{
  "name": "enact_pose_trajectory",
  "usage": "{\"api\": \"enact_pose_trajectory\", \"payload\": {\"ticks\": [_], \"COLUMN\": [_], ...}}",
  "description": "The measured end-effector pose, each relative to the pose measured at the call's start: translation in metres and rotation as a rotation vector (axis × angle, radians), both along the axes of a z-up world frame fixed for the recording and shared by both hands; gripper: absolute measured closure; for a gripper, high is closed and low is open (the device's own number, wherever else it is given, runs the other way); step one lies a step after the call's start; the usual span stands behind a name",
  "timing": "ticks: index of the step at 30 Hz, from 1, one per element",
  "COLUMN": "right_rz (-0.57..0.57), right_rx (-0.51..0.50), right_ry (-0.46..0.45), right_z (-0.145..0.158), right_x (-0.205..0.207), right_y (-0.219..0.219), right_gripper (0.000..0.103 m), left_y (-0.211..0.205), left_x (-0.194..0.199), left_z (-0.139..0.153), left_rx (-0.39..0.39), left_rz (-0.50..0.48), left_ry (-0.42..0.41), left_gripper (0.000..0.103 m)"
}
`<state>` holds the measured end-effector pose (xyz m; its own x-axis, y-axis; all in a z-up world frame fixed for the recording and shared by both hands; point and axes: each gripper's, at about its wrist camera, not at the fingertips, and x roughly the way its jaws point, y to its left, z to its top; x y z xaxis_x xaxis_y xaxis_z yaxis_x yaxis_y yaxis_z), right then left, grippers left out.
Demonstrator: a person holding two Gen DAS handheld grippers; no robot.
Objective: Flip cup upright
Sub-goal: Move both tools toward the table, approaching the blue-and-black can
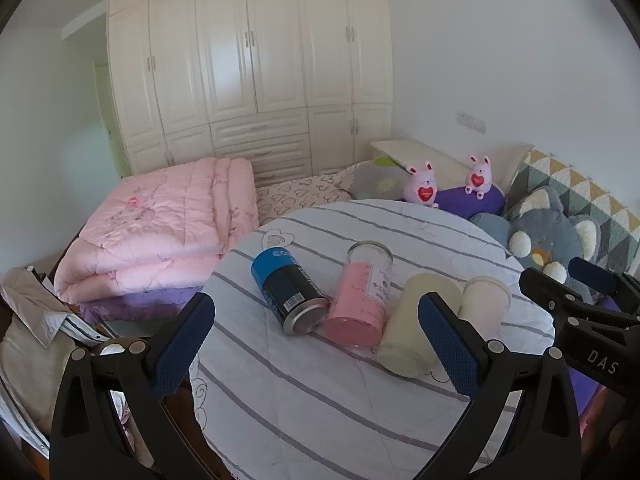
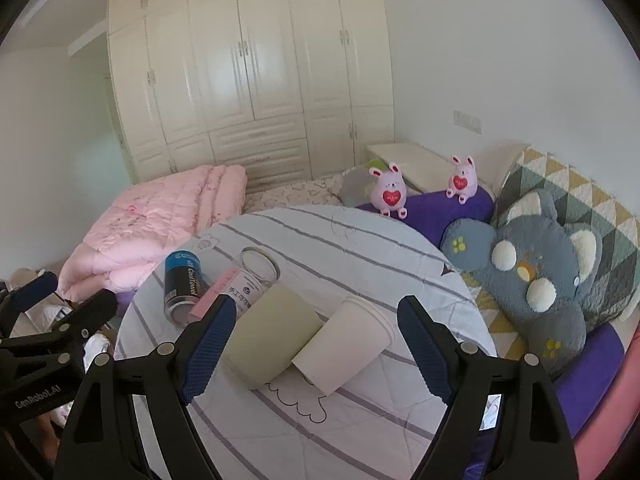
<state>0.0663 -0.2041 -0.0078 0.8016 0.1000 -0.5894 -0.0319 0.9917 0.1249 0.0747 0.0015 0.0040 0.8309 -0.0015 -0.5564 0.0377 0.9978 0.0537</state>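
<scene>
With nothing yet gripped, the wide-open right gripper [image 2: 312, 346] is hovering over the toppled white cup [image 2: 346, 344] lying between its fingers, needing descent, while the left gripper [image 1: 316, 346] is idling open.

**Bedroom clutter around a striped round table**

A round table [image 2: 360, 240] in a striped cloth is sitting mid-frame. A folded pink quilt [image 1: 160, 224] is lying at its 10 o'clock, on a bed with a heart-print sheet [image 1: 304, 192]. 2 pink plush rabbits [image 2: 390, 194] [image 2: 462, 178] are sitting at 1 o'clock on a purple cushion [image 2: 448, 208]. A grey plush animal [image 2: 540, 272] is leaning at 3 o'clock against a triangle-patterned cover [image 2: 600, 216]. A cream wardrobe [image 1: 248, 60] is standing at 12 o'clock.
</scene>
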Motion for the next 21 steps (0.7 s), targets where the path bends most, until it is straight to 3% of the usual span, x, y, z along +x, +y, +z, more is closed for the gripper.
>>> {"api": "enact_pose_trajectory", "payload": {"ticks": [13, 21], "right_rz": [-0.004, -0.004], "right_rx": [0.000, -0.004], "right_ry": [0.024, -0.006], "right_z": [-0.003, -0.002], "right_x": [0.014, 0.015], "right_y": [0.001, 0.000], "right_gripper": [0.019, 0.019], "left_y": [0.001, 0.006], "left_x": [0.017, 0.019], "left_z": [-0.002, 0.001], "left_rx": [-0.019, -0.056], "left_rz": [-0.011, -0.006], "left_ry": [0.017, -0.021], "left_gripper": [0.000, 0.000]}}
